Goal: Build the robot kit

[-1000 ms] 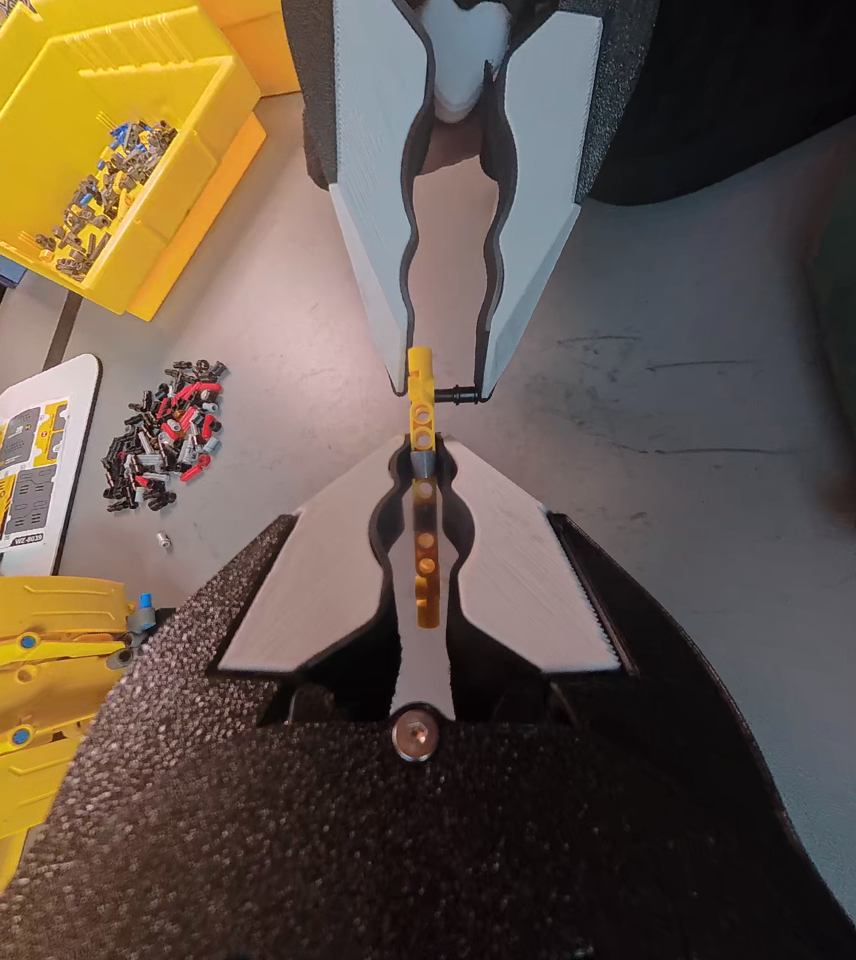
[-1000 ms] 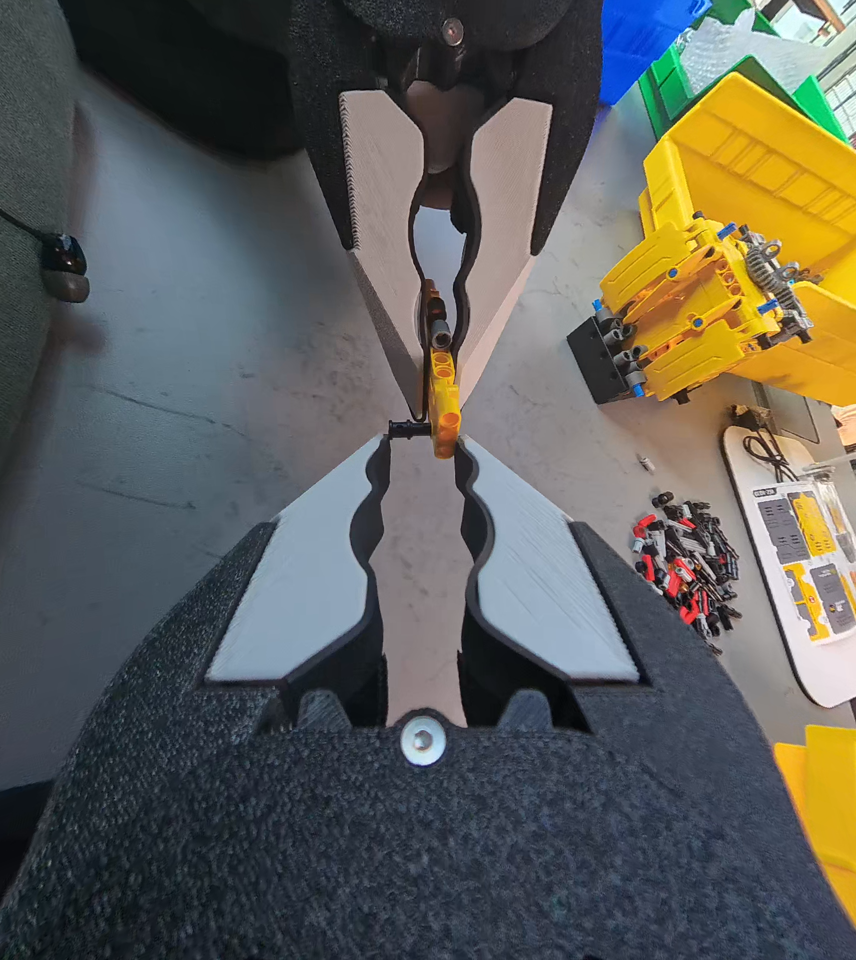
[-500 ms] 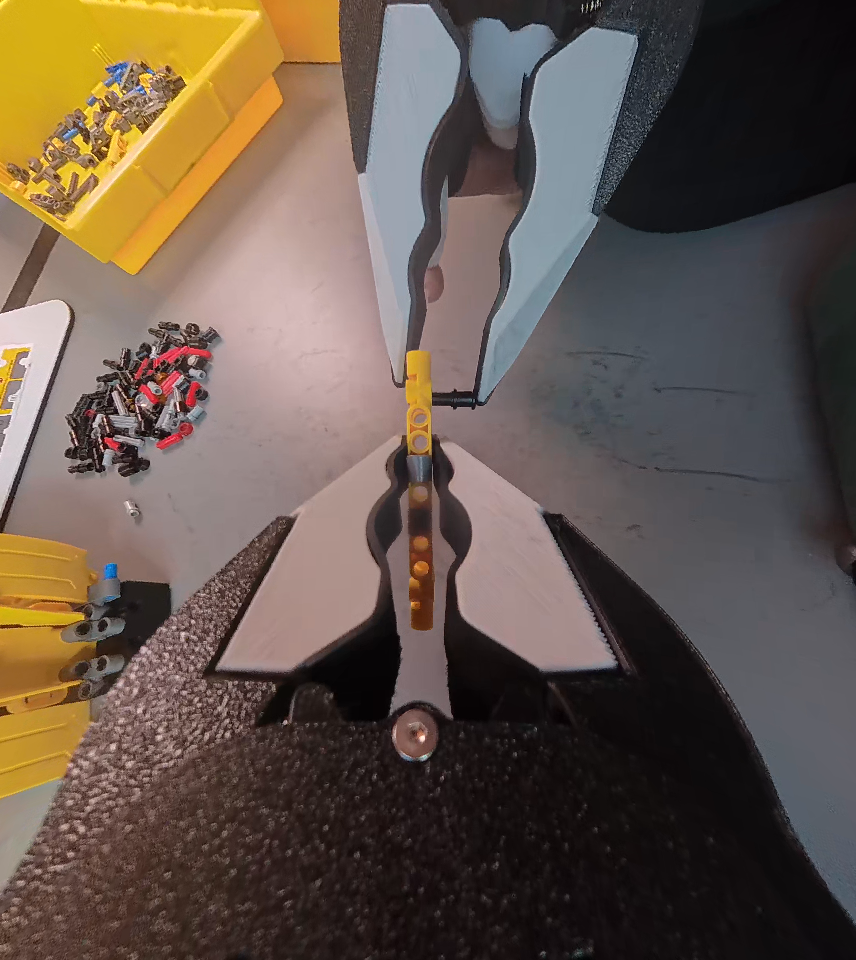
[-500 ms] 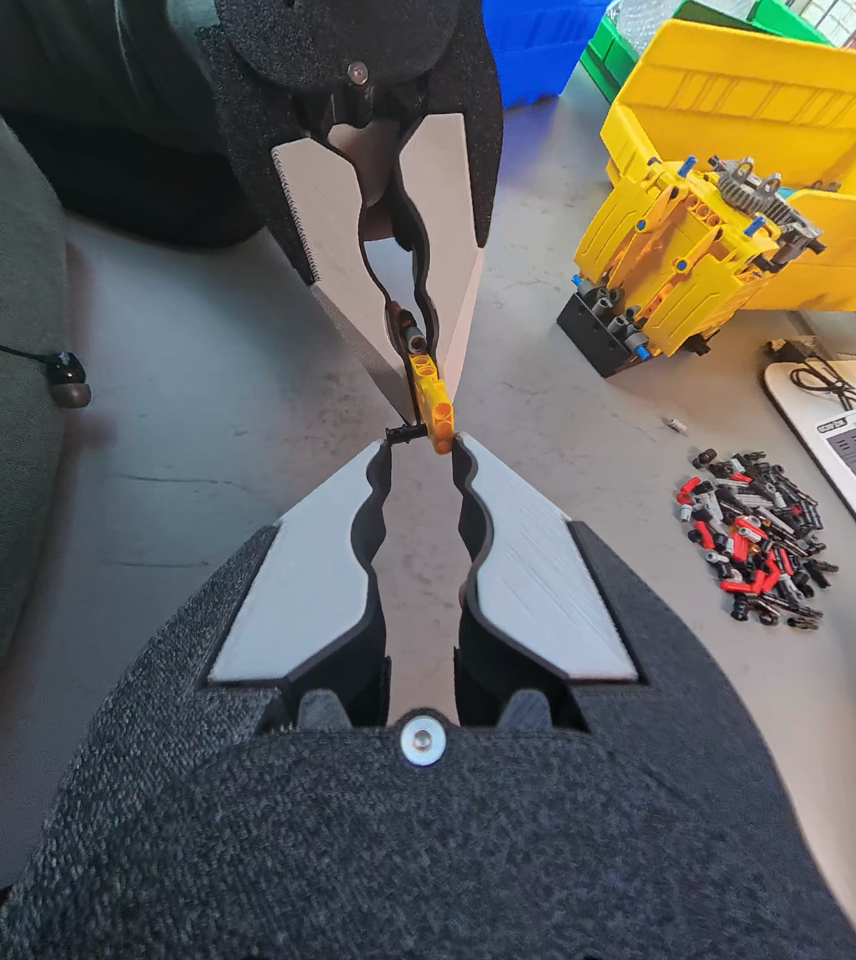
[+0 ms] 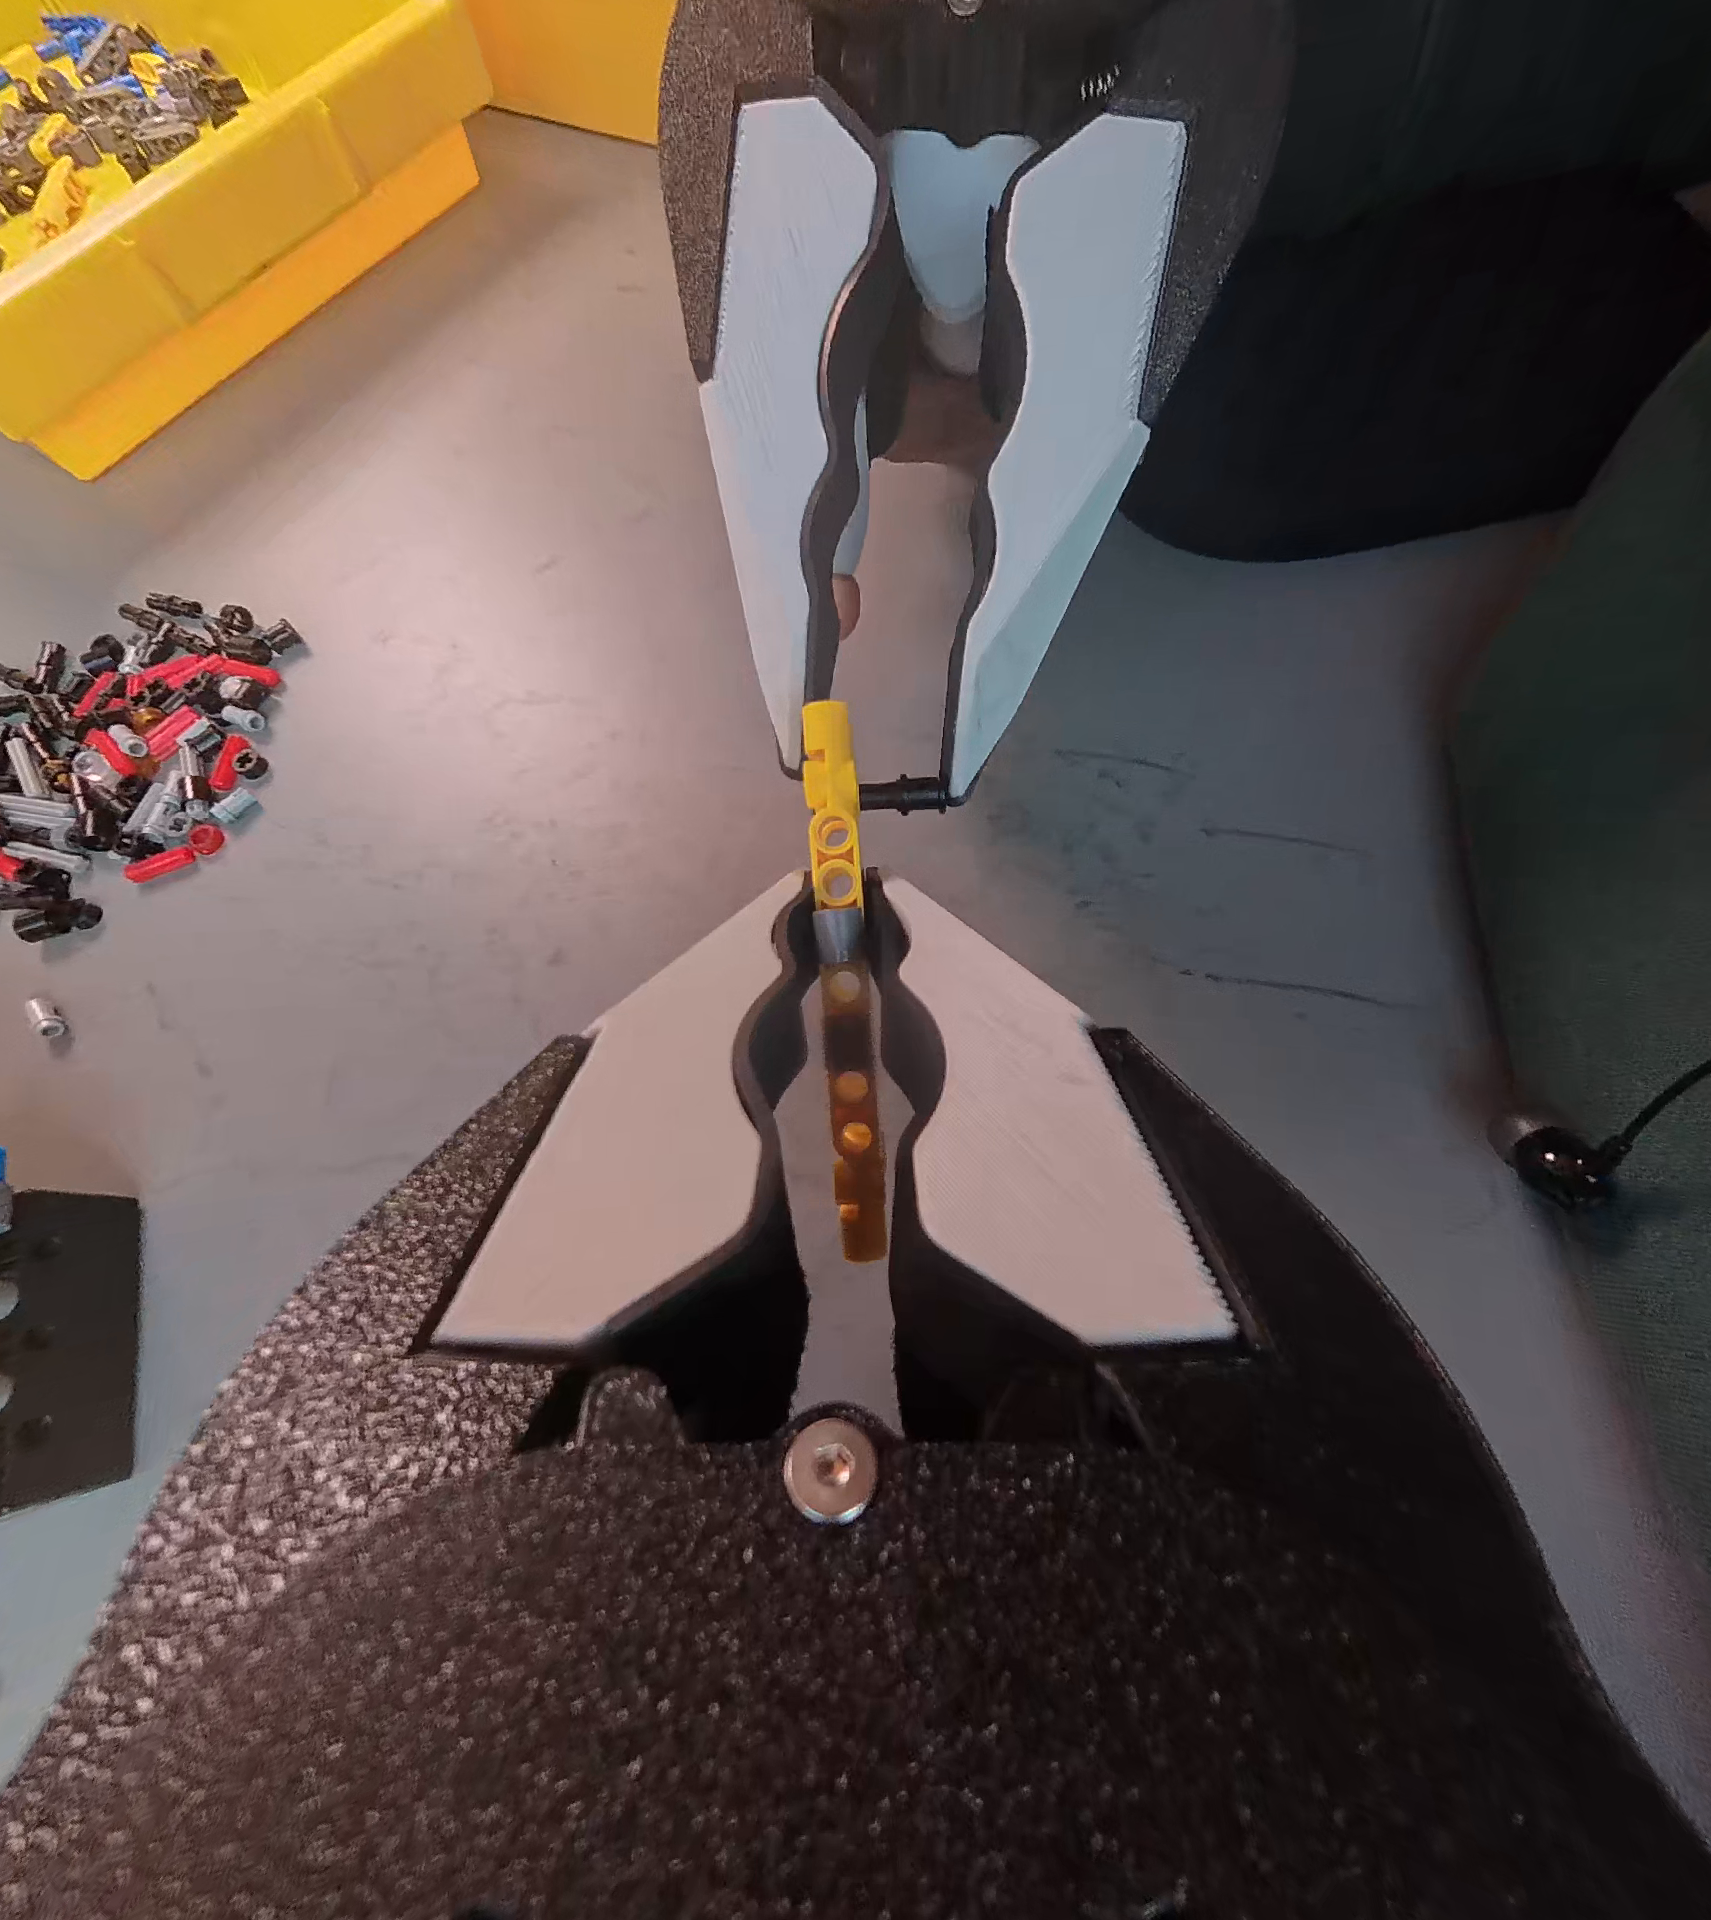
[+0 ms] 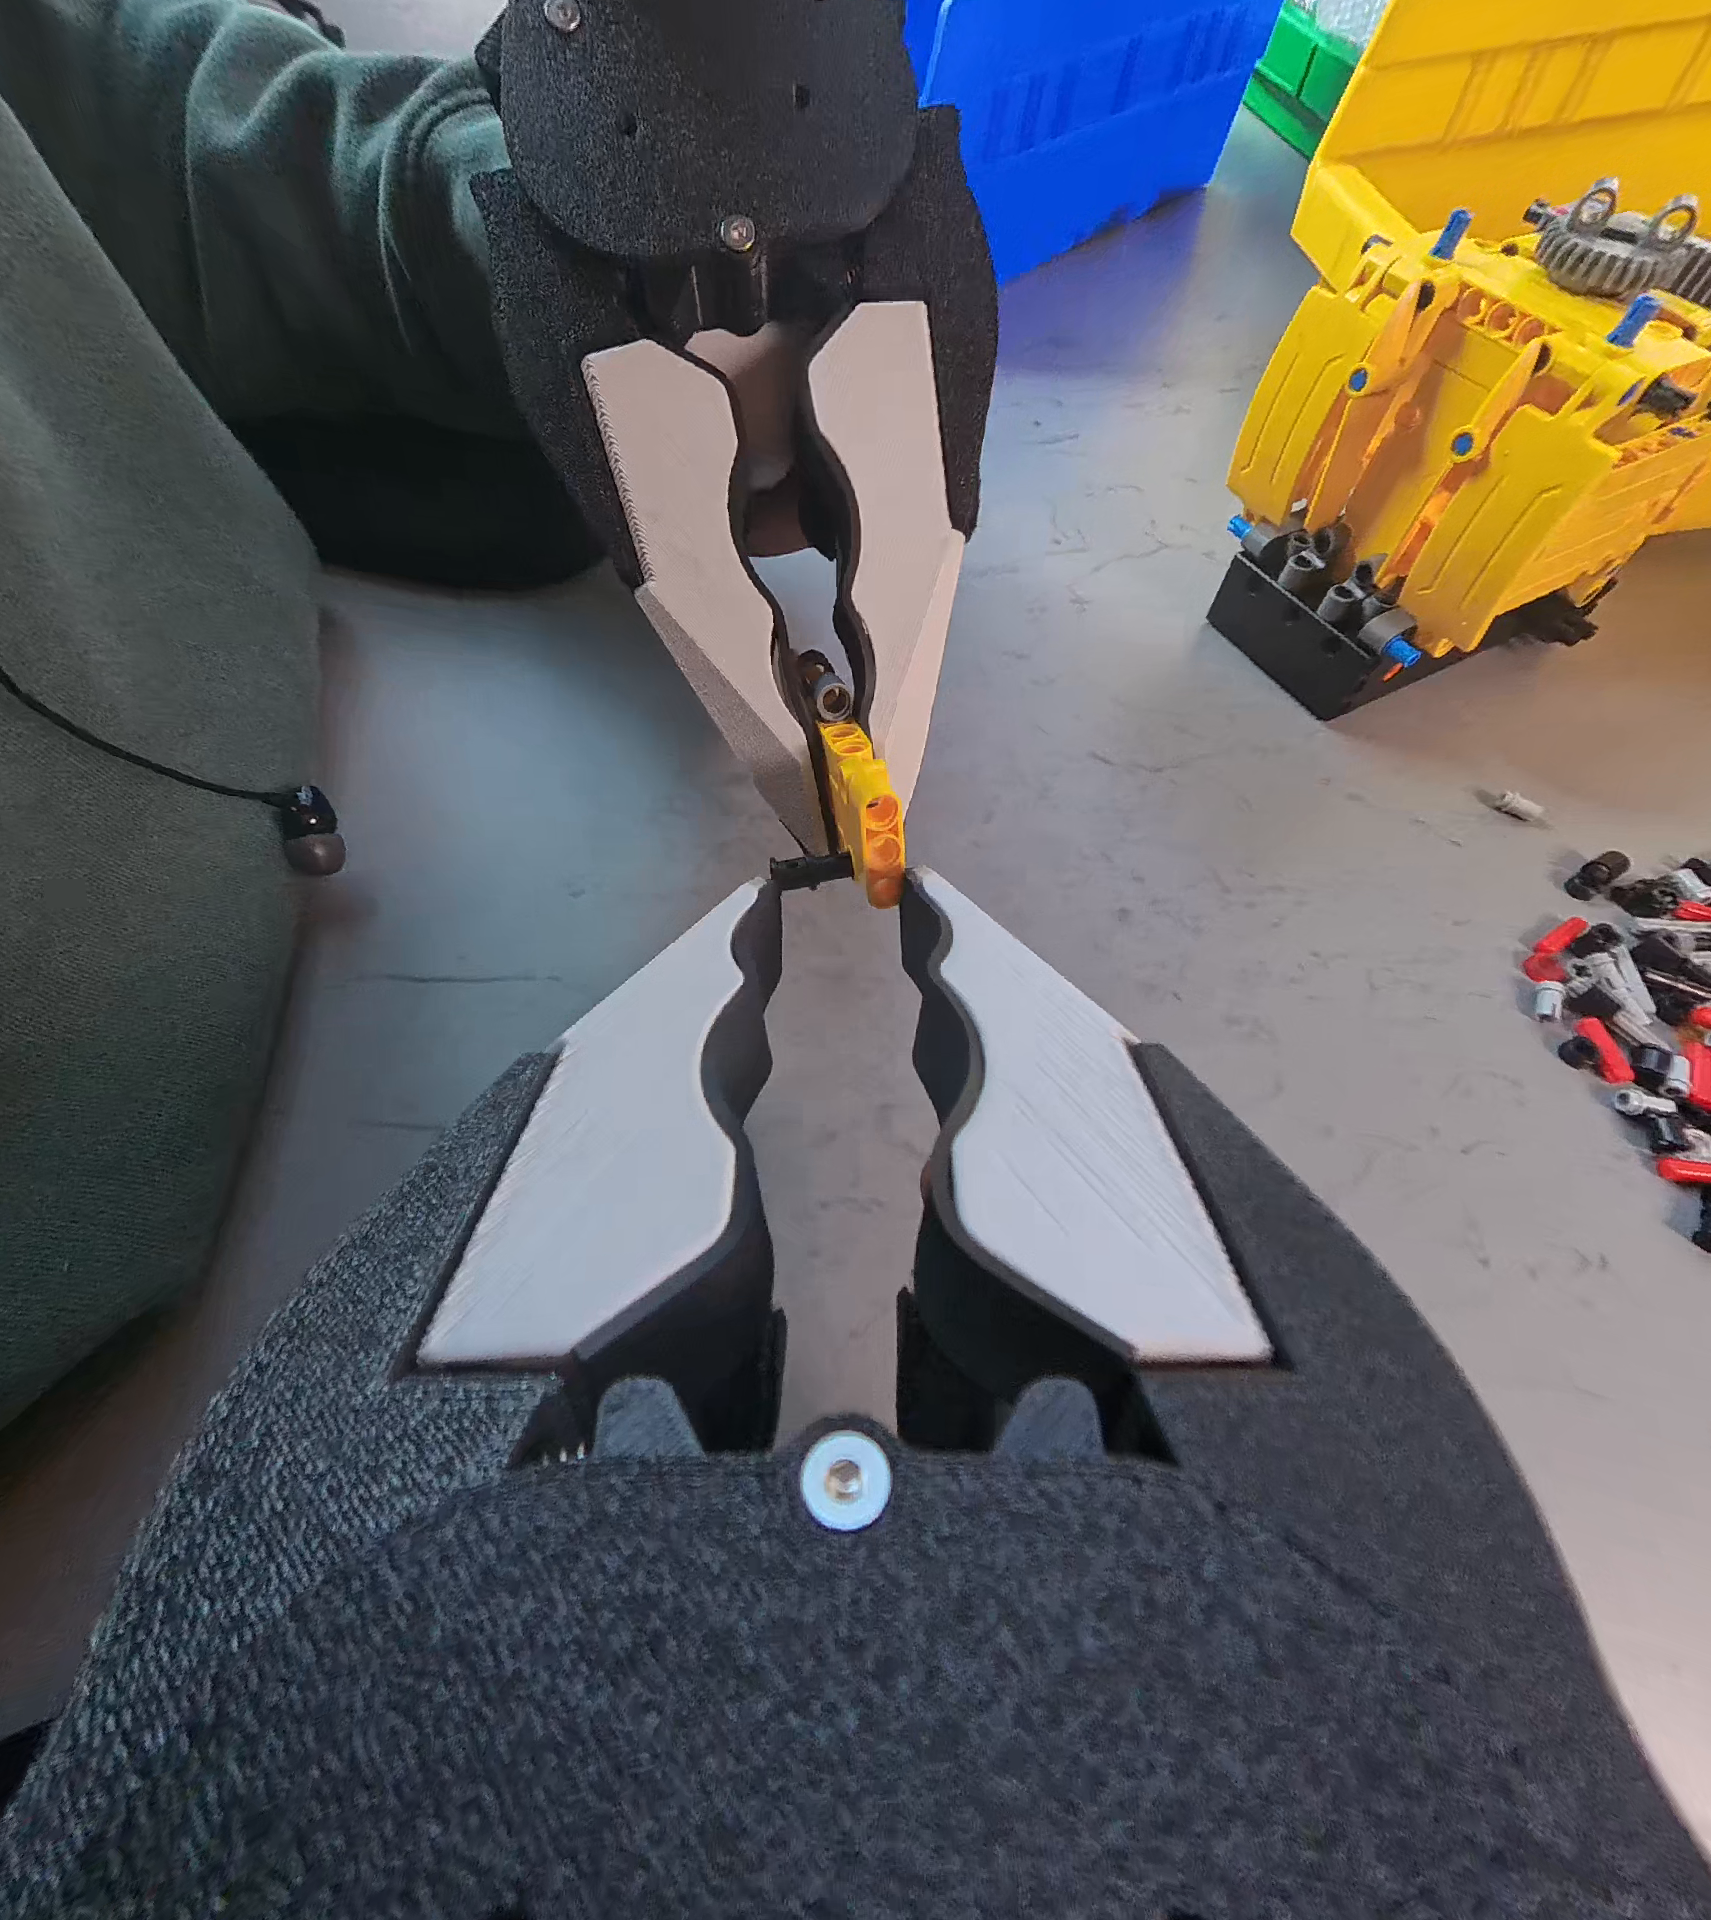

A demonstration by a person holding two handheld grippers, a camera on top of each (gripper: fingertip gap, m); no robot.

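Observation:
My left gripper (image 5: 835, 883) is shut on a yellow beam with holes (image 5: 835, 831), which sticks out past its fingertips. A black pin (image 5: 903, 795) stands sideways out of the beam's far end. My right gripper (image 5: 872, 779) comes from the opposite side and is closed across that end. One tip is on the beam and the other on the pin's head. In the right wrist view, my right gripper (image 6: 835, 883) pinches the pin (image 6: 809, 868) and the beam (image 6: 872, 821). The left gripper (image 6: 856, 810) is above it. Both are held over the grey table.
A pile of small black, red and grey pins (image 5: 92, 769) (image 6: 1703, 1039) lies on the table, with a loose grey bush (image 5: 49, 1016) nearby. There is a yellow bin of parts (image 5: 155, 208), a yellow brick model (image 6: 1453, 457), a blue bin (image 6: 1069, 125), a green sleeve (image 6: 155, 260) and a cable bead (image 5: 1557, 1169). My two grippers' fingertips are within a few centimetres of each other. From either gripper's tips it is about 20 cm to the loose grey bush (image 5: 49, 1016). My right wrist view (image 6: 1517, 808) looks at it from another angle.
Both grippers keep the same hold on the beam and pin. They have moved together, so the bins, pile and model have shifted in both views.

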